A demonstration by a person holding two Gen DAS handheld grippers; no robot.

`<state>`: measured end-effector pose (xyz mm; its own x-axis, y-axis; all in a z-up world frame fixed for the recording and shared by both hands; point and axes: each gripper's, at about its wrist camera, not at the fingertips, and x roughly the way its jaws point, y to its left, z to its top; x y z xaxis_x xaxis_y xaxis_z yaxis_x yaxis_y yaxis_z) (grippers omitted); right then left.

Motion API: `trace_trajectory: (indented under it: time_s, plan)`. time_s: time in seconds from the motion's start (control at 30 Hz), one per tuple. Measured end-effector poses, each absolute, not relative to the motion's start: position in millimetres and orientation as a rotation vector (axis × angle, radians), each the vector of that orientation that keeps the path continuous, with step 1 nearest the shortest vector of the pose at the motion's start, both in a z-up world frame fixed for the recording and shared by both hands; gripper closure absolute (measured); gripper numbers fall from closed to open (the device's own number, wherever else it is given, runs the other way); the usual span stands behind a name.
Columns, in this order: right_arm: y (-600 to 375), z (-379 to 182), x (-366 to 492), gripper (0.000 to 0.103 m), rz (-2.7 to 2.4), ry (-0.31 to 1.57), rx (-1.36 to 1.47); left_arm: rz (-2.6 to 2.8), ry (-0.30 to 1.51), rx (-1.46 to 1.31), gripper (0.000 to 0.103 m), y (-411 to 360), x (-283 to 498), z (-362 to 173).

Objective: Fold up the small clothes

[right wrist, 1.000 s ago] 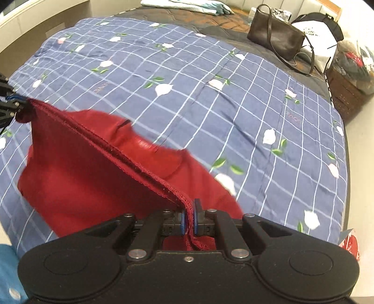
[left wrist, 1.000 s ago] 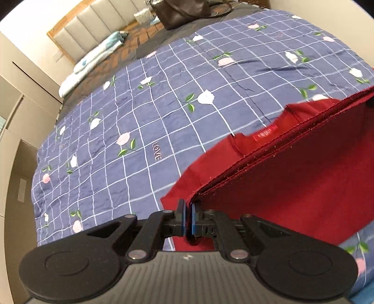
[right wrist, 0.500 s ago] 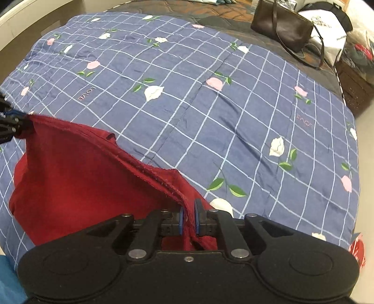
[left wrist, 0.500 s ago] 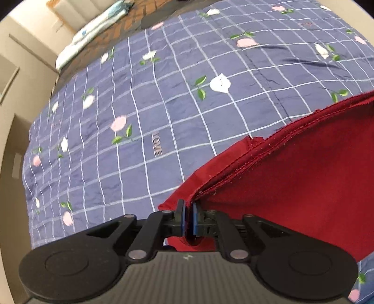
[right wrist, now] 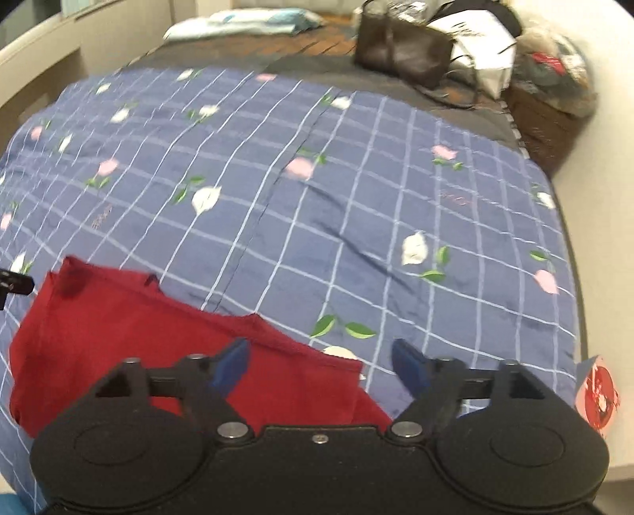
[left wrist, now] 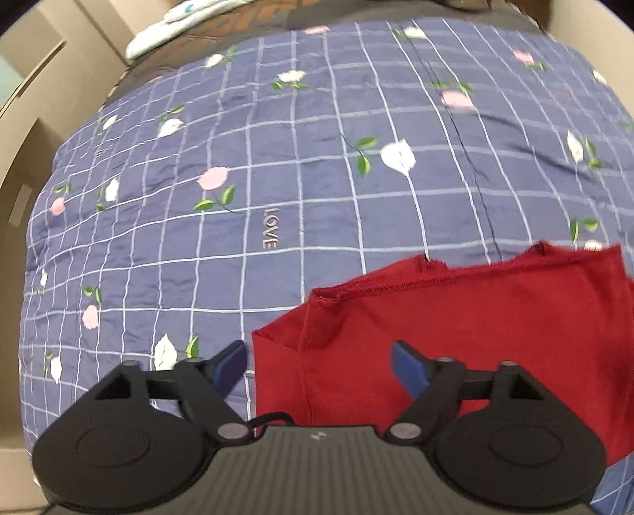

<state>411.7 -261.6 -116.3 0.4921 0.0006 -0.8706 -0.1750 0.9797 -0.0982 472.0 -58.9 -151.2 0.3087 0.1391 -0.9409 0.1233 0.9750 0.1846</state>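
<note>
A dark red garment (left wrist: 467,340) lies folded flat on the blue checked bedspread (left wrist: 309,166). In the left wrist view it fills the lower right, and my left gripper (left wrist: 319,366) stands open just above its near left corner, holding nothing. In the right wrist view the red garment (right wrist: 138,336) lies at the lower left. My right gripper (right wrist: 321,366) is open over the garment's right edge, empty. The tip of the left gripper (right wrist: 14,283) shows at the far left beside the cloth.
A brown handbag (right wrist: 400,49), white bags (right wrist: 479,39) and a brown basket (right wrist: 550,115) sit at the far end of the bed. A folded light towel (right wrist: 245,21) lies by the headboard. Beige cabinets (left wrist: 35,99) line the left side.
Both grippers were shut on the garment's lifted hem. They lowered it toward me onto the bed, then opened and let go. The cloth now lies flat, folded.
</note>
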Motion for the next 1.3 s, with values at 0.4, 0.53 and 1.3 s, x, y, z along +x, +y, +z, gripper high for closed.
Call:
trace_trajectory:
  time_s: [0.4,0.53,1.3]
  plan:
    - [-241.8,-53.2,313.0,0.001,0.041,0.920,-0.031,0.010,1.187,0.064,0.001,-43.6,391.7,-91.5]
    - [-227.3,-37.8,276.3,0.001,0.026,0.893,0.028,0.015,1.163,0.075,0.001,-42.2,355.4,-72.8]
    - [-166.2,-8.5,81.8,0.001,-0.069,0.905,0.076,0.028,1.137,0.033,0.001,0.4,167.0,-36.5]
